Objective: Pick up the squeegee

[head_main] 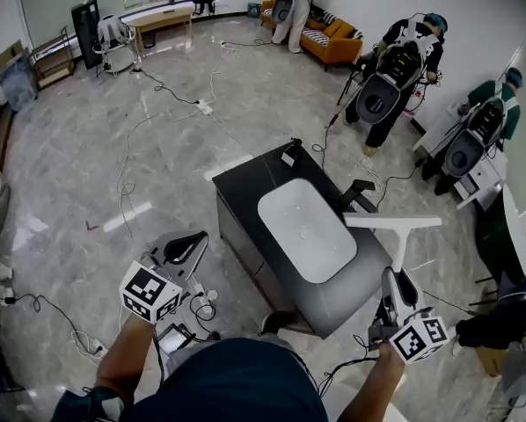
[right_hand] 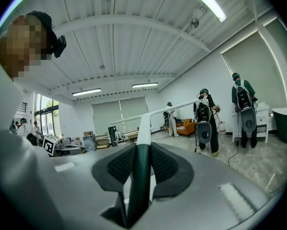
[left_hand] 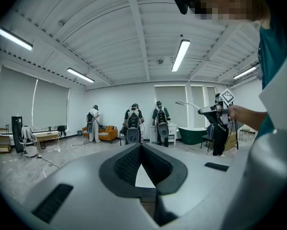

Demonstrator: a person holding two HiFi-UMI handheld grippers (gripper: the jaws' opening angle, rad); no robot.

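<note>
In the head view, the squeegee [head_main: 397, 236] is seen at the lower right, raised above the right edge of the dark surface [head_main: 245, 192]. Its white blade is level and its handle is gripped by the right hand-held gripper [head_main: 393, 280]. The left hand-held gripper [head_main: 193, 240] is held at the lower left, off the surface and over the grey floor [head_main: 157, 104]. A white basin [head_main: 307, 231] is set into the surface. Cables are strewn over the floor, and people [head_main: 395, 69] are seen at the upper right.

In the left gripper view, the pads [left_hand: 129, 164] are met at their tips with nothing between them: closed and empty. An orange sofa [left_hand: 107, 133] is seen at the far wall.

In the right gripper view, the jaws are closed on the squeegee's dark handle, with the white neck rising at frame centre. The pick-up is judged nearly complete. The grip should be kept firm and the handle centred, so that the blade is carried level and clear of the surface.
</note>
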